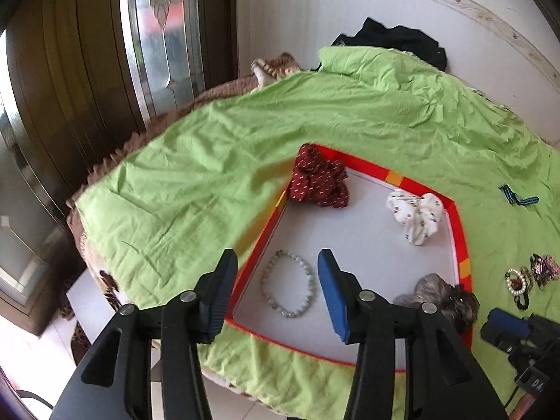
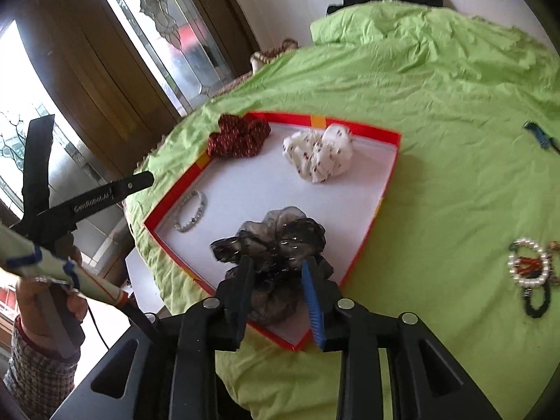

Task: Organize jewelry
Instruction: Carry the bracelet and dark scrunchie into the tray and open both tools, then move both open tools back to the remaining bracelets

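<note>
Our left gripper point(image 1: 276, 287) hangs released above the bead bracelet point(image 1: 288, 283) by the tray's point(image 1: 461, 241) left rim; our right gripper point(image 2: 276, 294) straddles the black scrunchie point(image 2: 276, 241), pads apparently loose, its near half hidden.

Cloth point(image 1: 245, 122) lime green. Tray point(image 2: 364, 245) had red rim, orange patches, white floor. Scrunchies: maroon, pale-flecked point(image 2: 239, 138); white, dark-dotted point(image 2: 320, 154); sheer black point(image 2: 276, 241). Bead bracelet point(image 1: 288, 285) pale green.

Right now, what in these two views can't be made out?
- Right wrist view: whether the right gripper presses the black scrunchie; the fabric hides the contact.
- Both views: the pile beside the pearl bracelet, small and at the rim.
- Left wrist view: the tray corner, behind the grey scrunchie.
</note>
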The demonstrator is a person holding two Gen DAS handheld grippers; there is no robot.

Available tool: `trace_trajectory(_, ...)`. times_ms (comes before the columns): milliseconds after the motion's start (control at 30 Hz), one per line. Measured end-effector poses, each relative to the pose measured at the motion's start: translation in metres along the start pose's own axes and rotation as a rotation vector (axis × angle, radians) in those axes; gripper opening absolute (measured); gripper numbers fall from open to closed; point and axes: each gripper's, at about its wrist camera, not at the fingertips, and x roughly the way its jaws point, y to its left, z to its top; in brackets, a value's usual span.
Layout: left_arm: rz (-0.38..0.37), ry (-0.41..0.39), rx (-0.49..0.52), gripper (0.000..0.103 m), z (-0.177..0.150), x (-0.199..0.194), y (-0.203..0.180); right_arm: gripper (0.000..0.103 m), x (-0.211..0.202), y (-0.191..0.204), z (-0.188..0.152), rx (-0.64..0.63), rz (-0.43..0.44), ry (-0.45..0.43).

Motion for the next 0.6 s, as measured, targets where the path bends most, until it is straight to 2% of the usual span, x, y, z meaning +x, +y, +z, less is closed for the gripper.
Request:
trace_trajectory(133, 0.003, -0.013, 0.024, 0.05, -0.009, -0.022, -0.019, 0.038, -0.026, -0.005, -0.01, 0.006, -0.018, -0.039)
trace_trajectory(233, -0.027, -0.043, 0.074, 0.051, -0.019, -0.045, -0.045, 0.038, -0.051, -0.013, -0.024, -0.005, -0.072, -0.072)
trace_trajectory(433, -0.101, -0.13, 0.174, 0.054, -0.035, -0.08, -0.109, 0.04, -0.126, -0.044, -0.07, -0.001, -0.274, -0.146)
trace_trajectory(533, -0.148, -0.137, 0.21, 0.054, -0.044, -0.089, -0.146, 0.047, -0.174, -0.061, -0.096, 0.012, -0.408, -0.209)
trace_trajectory(600, -0.202, -0.12, 0.211, 0.054, -0.049, -0.095, -0.174, 0.049, -0.204, -0.071, -0.114, 0.026, -0.486, -0.238)
